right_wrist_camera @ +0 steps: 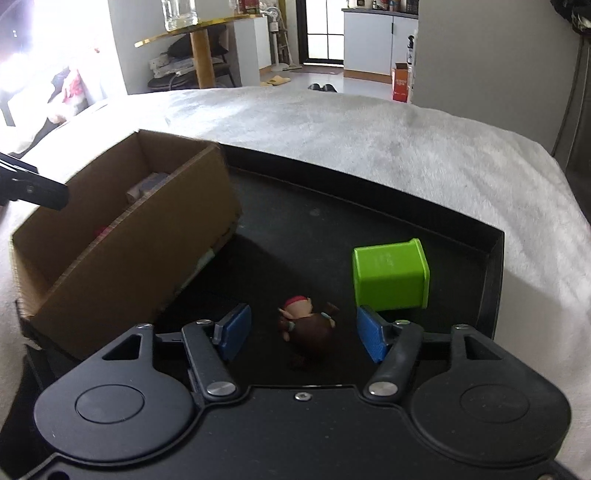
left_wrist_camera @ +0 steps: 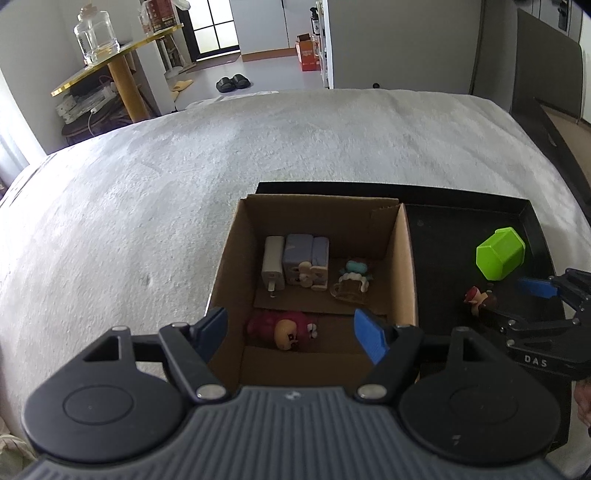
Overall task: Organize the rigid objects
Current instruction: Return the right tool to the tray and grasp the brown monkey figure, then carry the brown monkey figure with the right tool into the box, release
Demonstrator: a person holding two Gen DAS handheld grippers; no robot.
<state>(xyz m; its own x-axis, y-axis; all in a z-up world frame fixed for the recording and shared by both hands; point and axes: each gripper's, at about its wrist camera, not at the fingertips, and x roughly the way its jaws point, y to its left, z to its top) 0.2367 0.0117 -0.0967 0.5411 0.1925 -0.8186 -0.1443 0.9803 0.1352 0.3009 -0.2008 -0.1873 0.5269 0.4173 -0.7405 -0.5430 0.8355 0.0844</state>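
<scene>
A cardboard box stands at the left end of a black tray. It holds a white charger, a purple-grey block toy, a teal figure with a mug and a pink figure. My left gripper hovers open over the box's near side with nothing in it. On the tray floor lie a green container and a small brown figure with a red cap. My right gripper is open, its blue pads on either side of that figure without touching it.
The tray rests on a bed covered by a white fleecy blanket. Beyond the bed stand a gold-edged table with a glass jar, black slippers and an orange carton on the floor.
</scene>
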